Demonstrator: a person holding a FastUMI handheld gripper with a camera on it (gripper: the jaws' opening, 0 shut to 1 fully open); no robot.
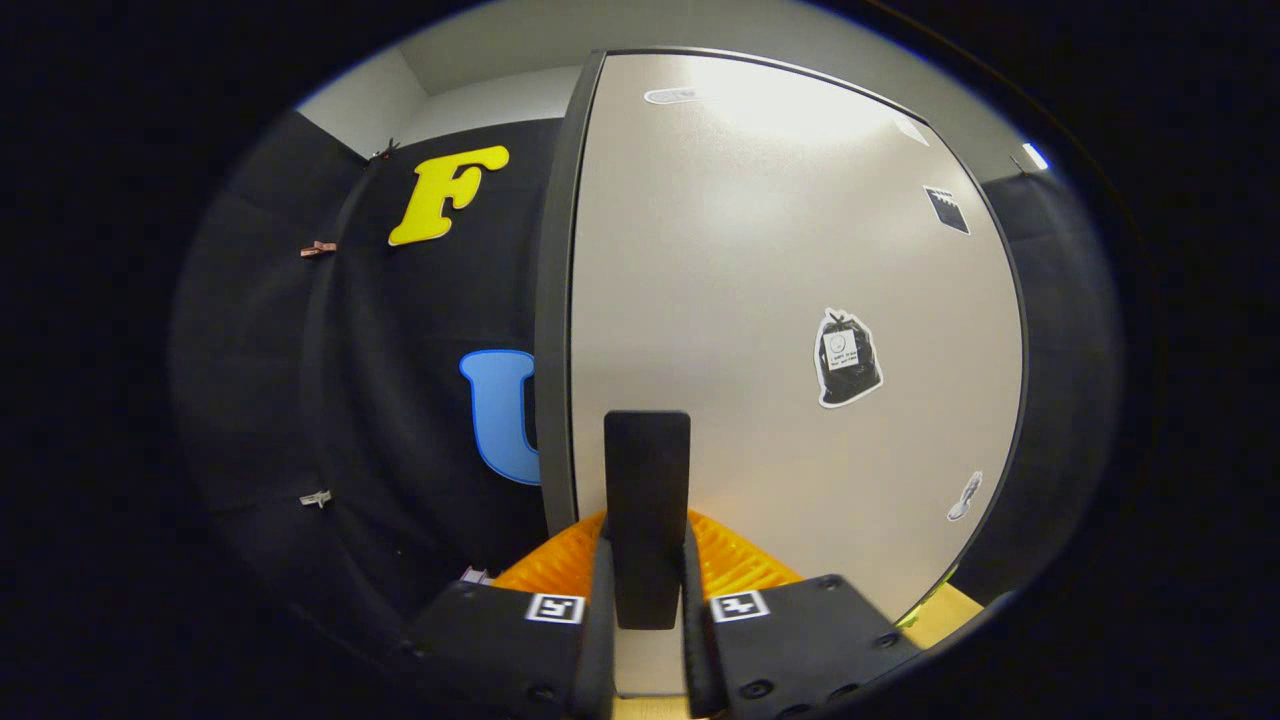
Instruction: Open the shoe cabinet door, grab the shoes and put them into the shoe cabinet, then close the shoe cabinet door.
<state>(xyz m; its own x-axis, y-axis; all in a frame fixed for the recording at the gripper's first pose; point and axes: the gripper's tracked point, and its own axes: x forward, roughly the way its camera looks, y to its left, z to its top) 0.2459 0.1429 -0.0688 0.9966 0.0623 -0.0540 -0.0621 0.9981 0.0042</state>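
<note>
The shoe cabinet's pale door (780,300) stands right in front of me, with a dark edge strip (555,300) down its left side. A black upright handle (647,470) on the door sits between my fingers. My gripper (647,545) is shut on this handle, with the orange fingers (550,570) pressing against it from both sides. I cannot tell whether the door is closed or slightly ajar.
The door carries several stickers, one a black bag shape (846,358). Left of the cabinet hangs the booth's black cloth wall (400,380), held by small clips (318,248). A strip of light wooden surface (950,608) shows below the door's lower right corner.
</note>
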